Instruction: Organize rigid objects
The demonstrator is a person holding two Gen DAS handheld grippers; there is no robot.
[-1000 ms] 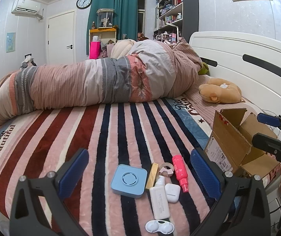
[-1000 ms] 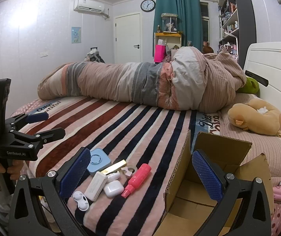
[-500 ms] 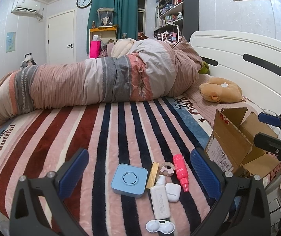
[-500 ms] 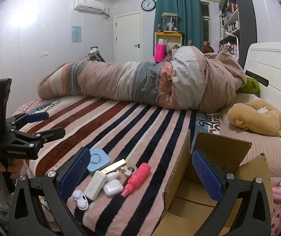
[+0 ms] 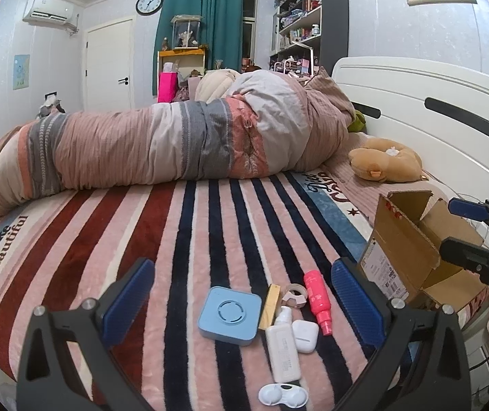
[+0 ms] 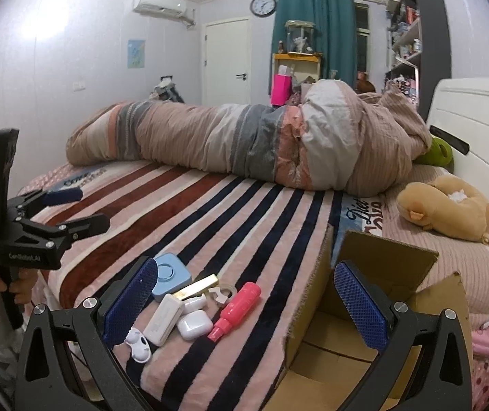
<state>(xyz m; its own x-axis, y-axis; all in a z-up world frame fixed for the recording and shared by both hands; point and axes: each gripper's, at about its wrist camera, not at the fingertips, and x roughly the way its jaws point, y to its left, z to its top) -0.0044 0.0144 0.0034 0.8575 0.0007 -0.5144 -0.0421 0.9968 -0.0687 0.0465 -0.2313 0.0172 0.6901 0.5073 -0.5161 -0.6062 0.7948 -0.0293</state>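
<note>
Small rigid items lie clustered on the striped blanket (image 5: 182, 239) just beside the open cardboard box (image 6: 374, 274), and I judge nothing is packed yet: the box floor I can see is bare. I count seven, one of each: blue square case (image 5: 229, 315), gold bar (image 5: 269, 306), tape dispenser (image 5: 295, 295), pink spray bottle (image 5: 318, 299), white tube (image 5: 282, 347), white earbud case (image 5: 305, 335), contact lens case (image 5: 282, 396). My left gripper (image 5: 241, 304) and right gripper (image 6: 244, 304) both hang spread wide, holding nothing
</note>
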